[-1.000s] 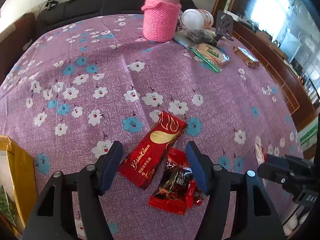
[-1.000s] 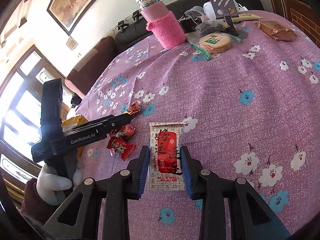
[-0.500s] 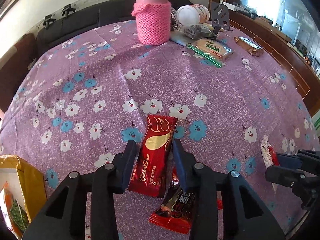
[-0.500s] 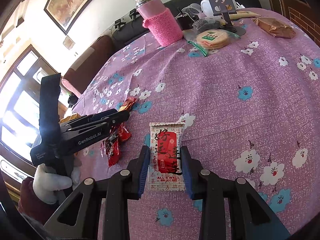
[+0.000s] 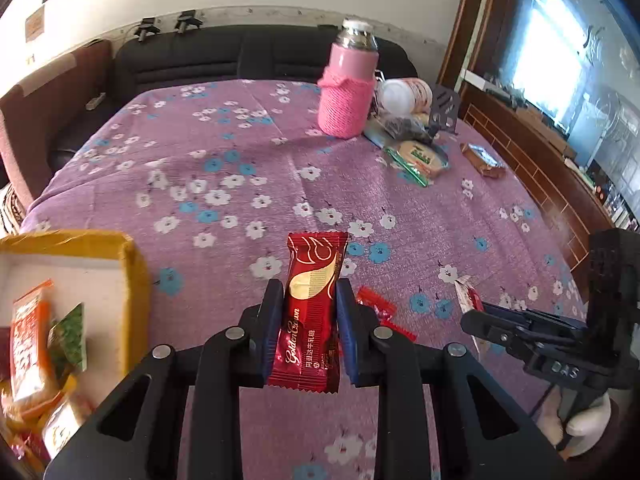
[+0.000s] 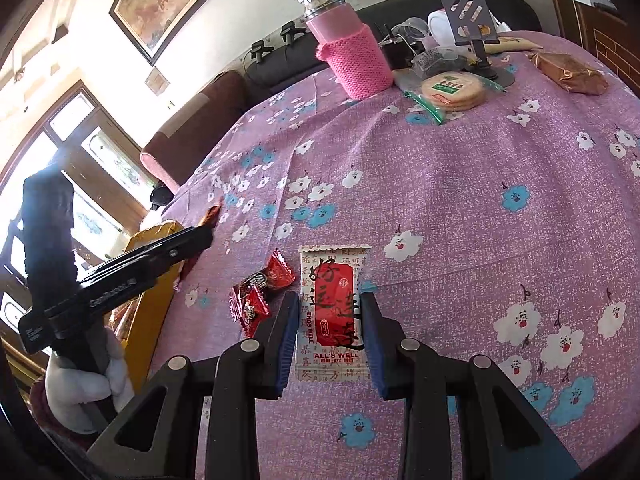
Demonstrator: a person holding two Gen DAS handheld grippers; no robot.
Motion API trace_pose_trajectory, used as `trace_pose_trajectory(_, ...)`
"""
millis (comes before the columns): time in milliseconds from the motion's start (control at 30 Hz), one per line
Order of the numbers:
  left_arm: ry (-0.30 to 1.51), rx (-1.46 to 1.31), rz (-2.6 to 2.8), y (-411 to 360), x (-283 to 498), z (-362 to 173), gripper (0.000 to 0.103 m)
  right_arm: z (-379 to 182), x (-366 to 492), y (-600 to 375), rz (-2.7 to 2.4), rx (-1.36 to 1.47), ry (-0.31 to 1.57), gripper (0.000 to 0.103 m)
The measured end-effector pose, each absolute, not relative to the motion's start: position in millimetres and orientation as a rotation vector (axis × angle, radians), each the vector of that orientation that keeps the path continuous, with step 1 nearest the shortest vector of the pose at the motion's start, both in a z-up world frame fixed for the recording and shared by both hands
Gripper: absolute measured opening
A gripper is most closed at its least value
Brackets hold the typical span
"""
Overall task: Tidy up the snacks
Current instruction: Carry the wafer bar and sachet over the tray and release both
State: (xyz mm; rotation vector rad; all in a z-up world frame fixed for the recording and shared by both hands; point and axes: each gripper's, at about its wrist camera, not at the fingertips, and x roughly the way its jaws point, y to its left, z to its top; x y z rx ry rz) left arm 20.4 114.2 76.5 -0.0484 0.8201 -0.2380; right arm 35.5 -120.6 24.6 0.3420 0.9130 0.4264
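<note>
My left gripper (image 5: pixel 309 292) is shut on a dark red Golden Crown wafer pack (image 5: pixel 308 312) and holds it above the purple flowered tablecloth (image 5: pixel 248 168). My right gripper (image 6: pixel 330 312) is shut on a white and red "All's Well" snack pack (image 6: pixel 333 312) just above the cloth. Small red candy packs (image 6: pixel 260 292) lie left of it. A yellow box (image 5: pixel 132 280) with several snacks inside stands at the left. The left gripper also shows in the right wrist view (image 6: pixel 200 236), and the right gripper shows in the left wrist view (image 5: pixel 472 320).
At the far side stand a pink knit-sleeved thermos (image 5: pixel 350 92), a round cracker pack (image 5: pixel 420 158), a brown wrapped bar (image 5: pixel 482 160), a white jar (image 5: pixel 404 94) and a black phone stand (image 6: pixel 474 28). A dark sofa (image 5: pixel 200 60) lies behind the table.
My left gripper closed on the Golden Crown pack, lifted it off the cloth and swung left, bringing the yellow box into view. My right gripper stayed shut on its pack.
</note>
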Motion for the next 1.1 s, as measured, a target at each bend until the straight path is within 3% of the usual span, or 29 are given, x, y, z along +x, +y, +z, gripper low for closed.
trace_pose_trajectory(400,0.691,-0.255,0.05,260,-130,88,0.024,34,13,-74,0.454,0.191,0.869,0.033)
trace_pose_trajectory(767,0.67,-0.374,0.059,300,-159,70,0.024,74,-28,39,0.683,0.167,0.935,0.032)
trace_pose_trajectory(1100,0.684,-0.467,0.085,334,-166,52,0.024,58,-22,169,0.9,0.217,1.116,0.031)
